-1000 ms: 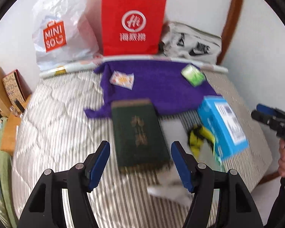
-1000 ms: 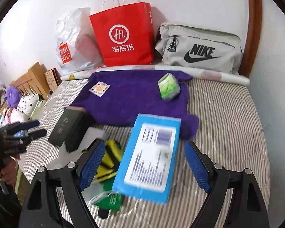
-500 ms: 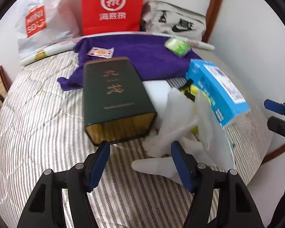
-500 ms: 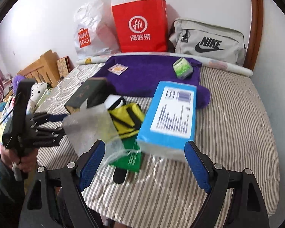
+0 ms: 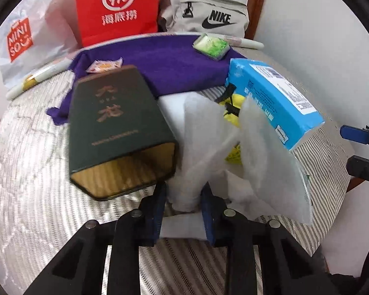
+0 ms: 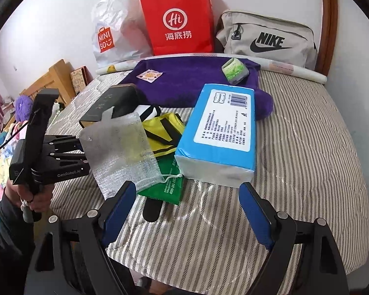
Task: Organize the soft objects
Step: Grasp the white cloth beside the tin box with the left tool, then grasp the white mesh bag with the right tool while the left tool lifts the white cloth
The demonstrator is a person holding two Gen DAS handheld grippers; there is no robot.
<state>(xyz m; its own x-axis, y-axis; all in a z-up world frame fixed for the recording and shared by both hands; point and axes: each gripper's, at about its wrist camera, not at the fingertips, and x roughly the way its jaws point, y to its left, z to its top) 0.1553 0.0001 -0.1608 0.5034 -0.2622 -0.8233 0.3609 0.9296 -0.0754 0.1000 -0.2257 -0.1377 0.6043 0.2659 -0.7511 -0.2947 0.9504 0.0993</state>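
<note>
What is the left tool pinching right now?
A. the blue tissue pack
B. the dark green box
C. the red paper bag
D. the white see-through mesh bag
D: the left tool is closed on the white mesh bag, which is lifted off the bed, while the blue tissue pack and dark green box lie untouched.

Pretty bright, even daylight-ish light in both views, no harsh shadows. Sheen glares off the striped mattress point(image 5: 37, 177) just left of the left gripper point(image 5: 183, 211), and off the plastic ahead of the right gripper point(image 6: 187, 211). The dark box point(image 5: 118, 132) ahead looks smeared by motion blur. Heavy fisheye bending with black corners; the white wall point(image 6: 49, 24) behind is nearly blown out.
</note>
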